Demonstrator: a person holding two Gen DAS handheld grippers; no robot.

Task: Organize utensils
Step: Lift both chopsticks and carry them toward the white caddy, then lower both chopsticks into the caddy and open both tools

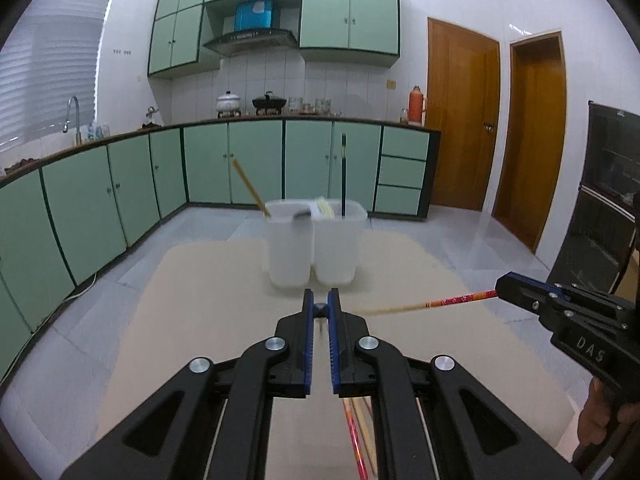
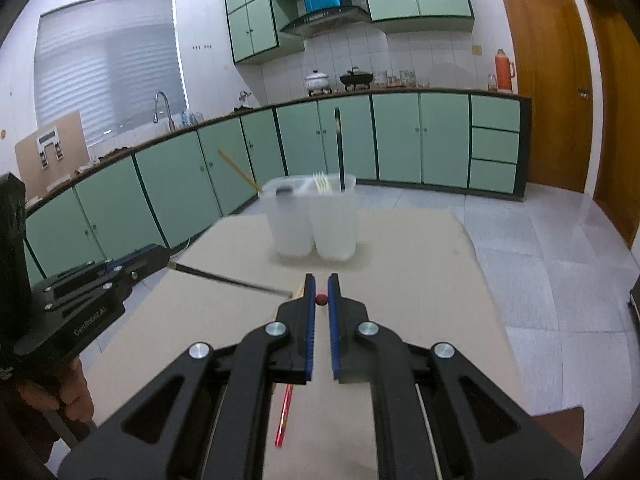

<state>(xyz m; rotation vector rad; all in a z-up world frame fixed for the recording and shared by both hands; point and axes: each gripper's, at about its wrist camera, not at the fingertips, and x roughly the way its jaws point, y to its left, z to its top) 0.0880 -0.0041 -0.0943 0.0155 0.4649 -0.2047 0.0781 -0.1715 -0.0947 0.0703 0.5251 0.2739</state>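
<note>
While each gripper [image 1: 321, 309] [image 2: 321, 300] clamps one chopstick [image 1: 460, 301] [image 2: 228, 279], two cups [image 1: 290, 248] [image 1: 336, 246], table [image 1: 200, 300].

My own fingers [image 1: 338, 344] hide most of the red chopsticks [image 1: 358, 446] lying near me on the table; the held chopstick's [image 1: 404, 307] pale end smears into blur.

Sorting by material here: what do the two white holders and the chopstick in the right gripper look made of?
Two white holders: likely frosted, translucent plastic; matte, cloudy walls. Chopstick in the right gripper: probably bamboo or wood, pale bare tip, red patterned coating toward the grip; blur leaves it uncertain.
</note>
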